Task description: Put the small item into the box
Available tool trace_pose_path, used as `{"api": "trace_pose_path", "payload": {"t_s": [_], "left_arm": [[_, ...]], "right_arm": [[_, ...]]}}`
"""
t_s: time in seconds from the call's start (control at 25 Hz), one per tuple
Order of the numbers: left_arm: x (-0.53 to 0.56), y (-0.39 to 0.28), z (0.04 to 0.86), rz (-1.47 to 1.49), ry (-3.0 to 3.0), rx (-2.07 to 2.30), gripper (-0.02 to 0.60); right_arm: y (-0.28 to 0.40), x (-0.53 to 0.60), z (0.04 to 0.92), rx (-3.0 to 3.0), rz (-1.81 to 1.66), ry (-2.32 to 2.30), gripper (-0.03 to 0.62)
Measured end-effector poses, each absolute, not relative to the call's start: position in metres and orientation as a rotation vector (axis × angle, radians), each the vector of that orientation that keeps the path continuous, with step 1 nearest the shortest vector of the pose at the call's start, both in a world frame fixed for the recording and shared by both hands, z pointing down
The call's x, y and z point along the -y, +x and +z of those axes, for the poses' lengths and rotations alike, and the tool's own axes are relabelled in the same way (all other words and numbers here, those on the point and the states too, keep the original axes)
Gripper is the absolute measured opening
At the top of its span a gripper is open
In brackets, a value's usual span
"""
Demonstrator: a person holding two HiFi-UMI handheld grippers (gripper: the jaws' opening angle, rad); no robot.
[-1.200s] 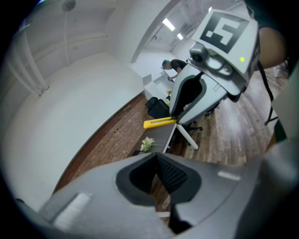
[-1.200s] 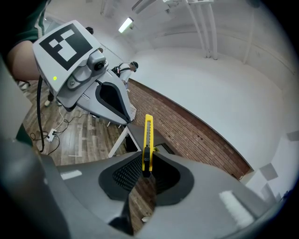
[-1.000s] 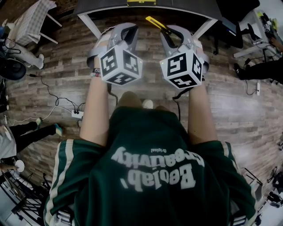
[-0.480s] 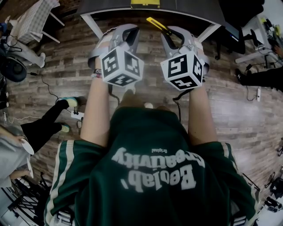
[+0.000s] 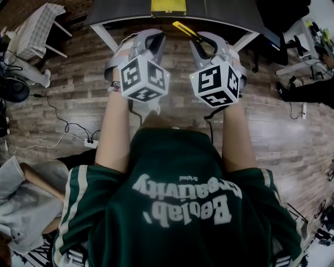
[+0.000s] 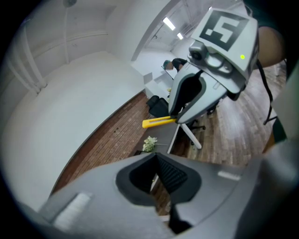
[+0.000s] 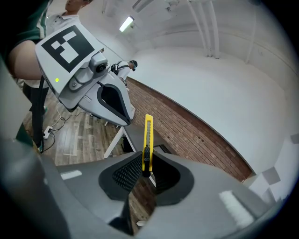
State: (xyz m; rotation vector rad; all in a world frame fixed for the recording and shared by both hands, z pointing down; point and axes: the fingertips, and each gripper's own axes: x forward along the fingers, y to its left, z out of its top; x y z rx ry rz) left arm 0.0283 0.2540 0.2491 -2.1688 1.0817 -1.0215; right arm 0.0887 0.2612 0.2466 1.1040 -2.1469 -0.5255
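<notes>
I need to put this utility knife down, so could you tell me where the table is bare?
The dark table is bare on either side of the yellow box; a small pale bunch seems to lie at its edge. It is crowded at the near edge, where the left gripper and the right gripper, shut on the yellow utility knife, sit side by side.

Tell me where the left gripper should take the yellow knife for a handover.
Grip the bare yellow body of the utility knife that sticks out past the right gripper, which clamps its near end. It's long, thin and flat-sided, so probably open the left gripper and bring it in crosswise, pads on the flat faces.
</notes>
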Motion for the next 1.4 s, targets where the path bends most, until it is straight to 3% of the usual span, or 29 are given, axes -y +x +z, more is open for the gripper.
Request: {"api": "trace_pose_path", "payload": {"t_s": [1.4], "left_arm": [[-0.069,-0.021,0.263,-1.047,-2.230,-1.041,0.003]], "right_arm": [[0.040,-0.076,0.264,2.115,-0.447,1.077,0.074]]}}
